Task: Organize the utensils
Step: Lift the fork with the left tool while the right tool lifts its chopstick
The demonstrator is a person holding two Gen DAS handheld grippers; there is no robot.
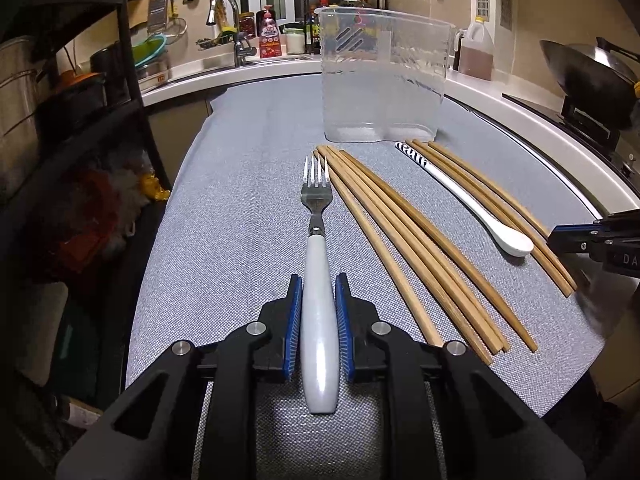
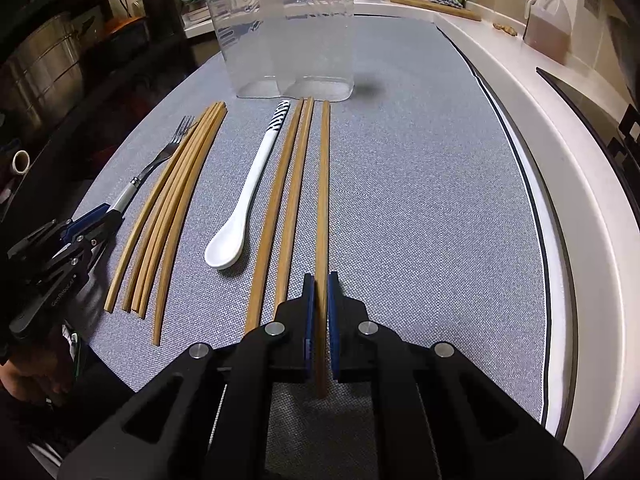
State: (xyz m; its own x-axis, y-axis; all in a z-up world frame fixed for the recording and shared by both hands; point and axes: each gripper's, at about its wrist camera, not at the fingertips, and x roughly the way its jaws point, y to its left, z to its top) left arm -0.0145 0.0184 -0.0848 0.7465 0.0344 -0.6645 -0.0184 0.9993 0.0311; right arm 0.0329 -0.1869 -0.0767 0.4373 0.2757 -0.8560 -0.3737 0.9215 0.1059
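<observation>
Grey mat on the counter, with a clear plastic holder standing empty at its far end: sorting has barely begun. Still lying flat are a bundle of chopsticks, a further pair and a white spoon. The left gripper is narrowed onto the handle of the fork; the right gripper is clamped on a single chopstick, neither clearly lifted.
</observation>
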